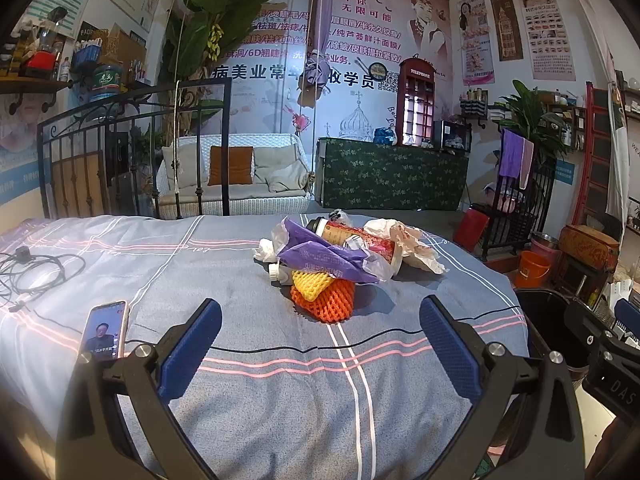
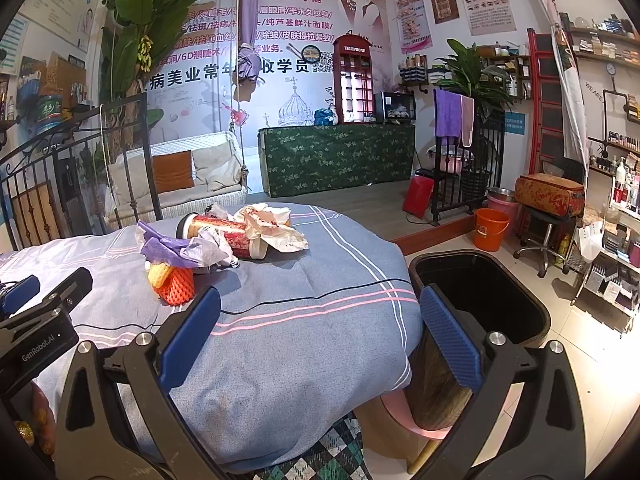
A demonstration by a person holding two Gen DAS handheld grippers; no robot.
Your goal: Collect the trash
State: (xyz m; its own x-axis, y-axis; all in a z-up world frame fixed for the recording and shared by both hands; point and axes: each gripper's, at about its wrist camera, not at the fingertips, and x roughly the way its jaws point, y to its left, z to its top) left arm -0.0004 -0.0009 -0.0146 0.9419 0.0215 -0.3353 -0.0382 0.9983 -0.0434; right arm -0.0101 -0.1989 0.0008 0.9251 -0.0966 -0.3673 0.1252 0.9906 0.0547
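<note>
While both tongs, left (image 1: 320, 344) and right (image 2: 320, 344), are held wide open and empty above the bed (image 1: 248, 400), the trash (image 1: 340, 256) is seen heaped mid-bed: a purple bag, a can, crumpled paper, foam nets. A black bin (image 2: 480, 292) stands just beside the bed's right edge; a phone (image 1: 105, 330) lies at left.

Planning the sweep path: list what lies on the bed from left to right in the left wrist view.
Tangled black cable → phone → orange foam net under the trash pile → crumpled white paper → black bin just off the bed's right edge.
</note>
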